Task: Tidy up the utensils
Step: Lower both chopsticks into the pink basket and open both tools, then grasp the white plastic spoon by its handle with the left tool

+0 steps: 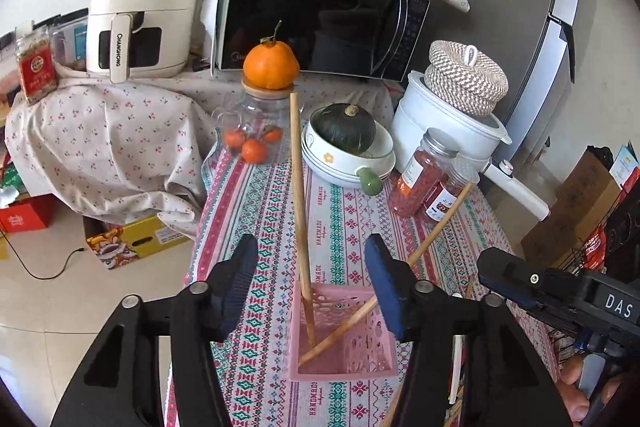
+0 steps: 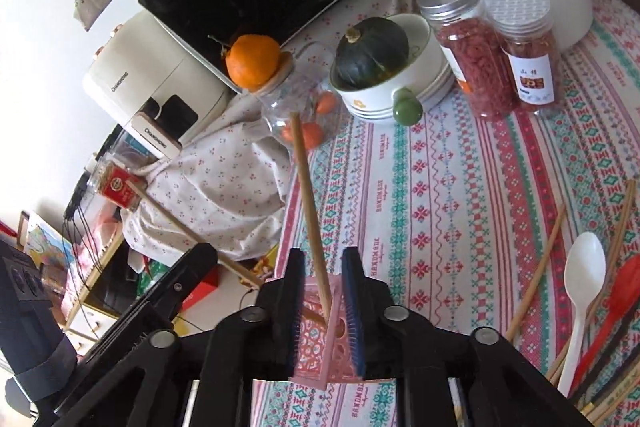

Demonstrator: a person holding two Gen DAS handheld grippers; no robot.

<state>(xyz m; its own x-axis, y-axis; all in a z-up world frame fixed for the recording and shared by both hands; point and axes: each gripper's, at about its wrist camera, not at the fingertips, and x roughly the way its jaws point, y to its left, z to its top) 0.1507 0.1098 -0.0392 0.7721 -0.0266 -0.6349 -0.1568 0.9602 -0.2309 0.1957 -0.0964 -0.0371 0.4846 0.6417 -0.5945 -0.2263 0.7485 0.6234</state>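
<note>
Chopsticks [image 1: 301, 199] stand in a pink basket [image 1: 344, 335] on a table with a bright patterned cloth [image 2: 460, 187]. Behind it sit a black microwave [image 1: 316, 7] and a white air fryer [image 1: 140, 7]. A glass jar [image 1: 254, 123] holds small oranges, and a bowl [image 1: 348, 159] holds a green pumpkin. The left gripper [image 1: 312, 283] hangs over the basket with its fingers wide apart. The right gripper [image 2: 320, 311] pinches the basket's wall. More chopsticks [image 2: 536, 267], a white spoon [image 2: 580, 291] and a red spoon [image 2: 616, 303] lie on the cloth.
</note>
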